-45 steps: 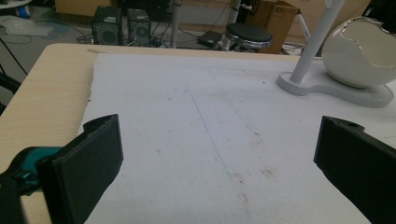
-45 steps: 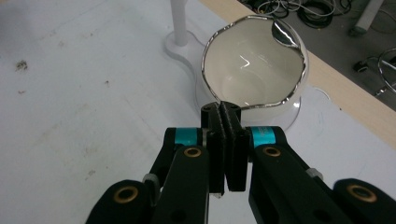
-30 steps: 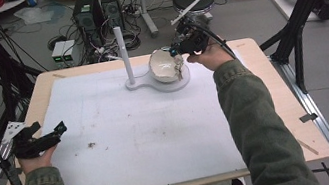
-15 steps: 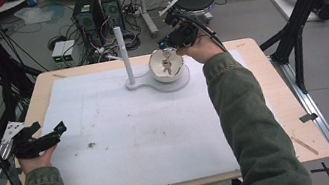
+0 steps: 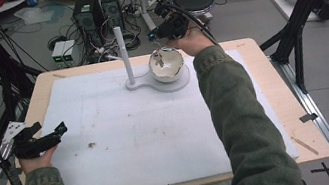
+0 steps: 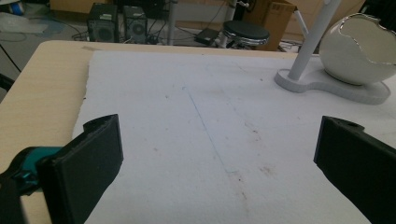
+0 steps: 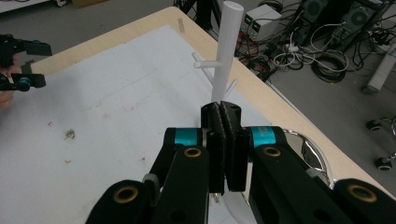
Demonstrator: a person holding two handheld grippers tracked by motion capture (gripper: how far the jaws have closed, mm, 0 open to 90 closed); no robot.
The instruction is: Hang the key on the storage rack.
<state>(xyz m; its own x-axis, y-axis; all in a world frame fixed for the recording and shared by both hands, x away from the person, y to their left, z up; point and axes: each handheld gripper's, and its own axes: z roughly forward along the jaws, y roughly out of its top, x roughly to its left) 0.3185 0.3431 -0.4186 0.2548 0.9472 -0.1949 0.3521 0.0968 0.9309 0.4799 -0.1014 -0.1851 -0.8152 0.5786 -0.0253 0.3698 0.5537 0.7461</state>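
so the right gripper (image 5: 158, 33) hangs just above and behind the bowl (image 5: 166, 65), which sits on a stand base (image 5: 182, 82) with the post (image 5: 122, 54) to the gripper's left, maybe something thin pinched in it, and the left gripper (image 5: 59, 129) well apart at the mat's (image 5: 149, 135) near-left edge.

Left claw (image 5: 51, 137): held low at the near left, pointing toward the right, jaws standing wide apart with nothing between them; the black pads (image 6: 88, 163) frame the left gripper view at either edge. Left hand (image 5: 33, 155) wraps the body from below, forearm in a green sleeve.

Right claw (image 5: 159, 35): raised at the far side, arm stretched forward, green sleeve to the wrist. Jaws pressed flat together, pads meeting face to face (image 7: 224, 140).
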